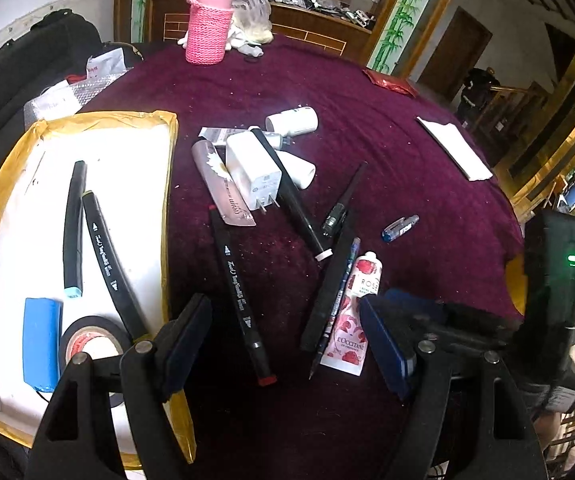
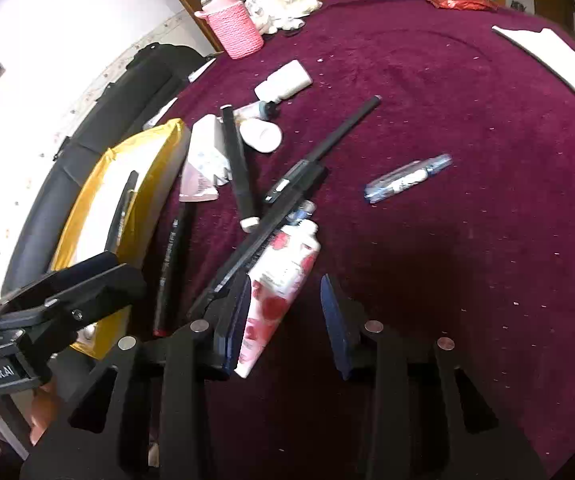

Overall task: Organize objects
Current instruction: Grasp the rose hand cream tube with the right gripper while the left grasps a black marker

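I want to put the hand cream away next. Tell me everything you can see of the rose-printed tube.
The white, soft-looking squeeze tube with pink rose print lies flat on the dark red tablecloth, white cap pointing away, flat crimped end nearest. A long black pen and a thin blue pencil rest along its left edge. It looks closed and full.

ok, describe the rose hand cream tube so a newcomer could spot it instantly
On the maroon tablecloth, right of the yellow-edged tray, look nearest the grippers. The hand cream tube lies beside a dark pen. It is the only white tube printed with red roses.
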`<state>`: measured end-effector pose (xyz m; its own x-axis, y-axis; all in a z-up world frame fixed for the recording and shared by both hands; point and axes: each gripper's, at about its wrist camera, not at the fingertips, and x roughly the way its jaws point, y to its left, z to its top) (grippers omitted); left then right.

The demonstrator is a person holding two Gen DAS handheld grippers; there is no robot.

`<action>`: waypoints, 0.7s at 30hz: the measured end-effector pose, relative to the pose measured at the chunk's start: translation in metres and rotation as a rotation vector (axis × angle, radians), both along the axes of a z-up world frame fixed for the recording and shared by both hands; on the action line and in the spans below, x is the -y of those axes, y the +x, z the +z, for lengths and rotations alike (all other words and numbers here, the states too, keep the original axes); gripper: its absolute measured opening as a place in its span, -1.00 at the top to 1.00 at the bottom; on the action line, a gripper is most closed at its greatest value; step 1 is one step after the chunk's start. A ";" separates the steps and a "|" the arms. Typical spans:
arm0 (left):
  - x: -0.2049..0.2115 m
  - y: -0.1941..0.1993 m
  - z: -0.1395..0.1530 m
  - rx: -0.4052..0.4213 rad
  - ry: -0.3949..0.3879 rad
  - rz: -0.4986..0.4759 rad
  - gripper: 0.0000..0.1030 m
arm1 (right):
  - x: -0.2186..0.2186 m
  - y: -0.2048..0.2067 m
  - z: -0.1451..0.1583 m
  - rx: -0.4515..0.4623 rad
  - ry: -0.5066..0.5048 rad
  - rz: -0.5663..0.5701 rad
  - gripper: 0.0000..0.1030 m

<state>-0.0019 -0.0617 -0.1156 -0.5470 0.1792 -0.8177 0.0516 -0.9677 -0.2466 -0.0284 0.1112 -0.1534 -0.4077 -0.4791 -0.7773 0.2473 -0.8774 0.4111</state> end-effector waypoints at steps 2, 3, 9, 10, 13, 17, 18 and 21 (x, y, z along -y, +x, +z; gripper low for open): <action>-0.001 -0.001 -0.001 0.000 -0.004 0.000 -0.49 | 0.007 -0.006 -0.008 0.047 0.008 0.009 0.28; -0.001 -0.001 -0.001 0.001 -0.004 -0.001 -0.49 | 0.009 -0.006 -0.009 0.033 0.013 0.002 0.29; -0.006 0.001 0.001 -0.007 -0.026 -0.025 -0.49 | 0.023 -0.010 -0.004 -0.048 0.140 0.033 0.36; -0.007 0.000 0.001 -0.009 -0.030 -0.030 -0.49 | 0.019 -0.010 -0.004 -0.049 0.141 0.032 0.51; -0.011 -0.003 -0.001 -0.006 -0.036 -0.048 -0.49 | 0.002 -0.007 0.000 -0.039 0.131 0.037 0.71; -0.012 -0.005 -0.003 0.001 -0.028 -0.044 -0.49 | 0.001 -0.002 0.005 -0.030 0.119 0.061 0.78; -0.011 -0.005 -0.002 0.001 -0.026 -0.042 -0.49 | 0.003 -0.002 0.003 -0.014 0.111 0.064 0.78; -0.009 -0.002 0.000 -0.002 -0.038 -0.034 -0.49 | 0.005 -0.007 0.000 0.016 0.064 0.017 0.47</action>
<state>-0.0035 -0.0522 -0.1159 -0.5432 0.1665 -0.8230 0.0182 -0.9776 -0.2099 -0.0352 0.1060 -0.1533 -0.3871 -0.4349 -0.8130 0.2559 -0.8978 0.3584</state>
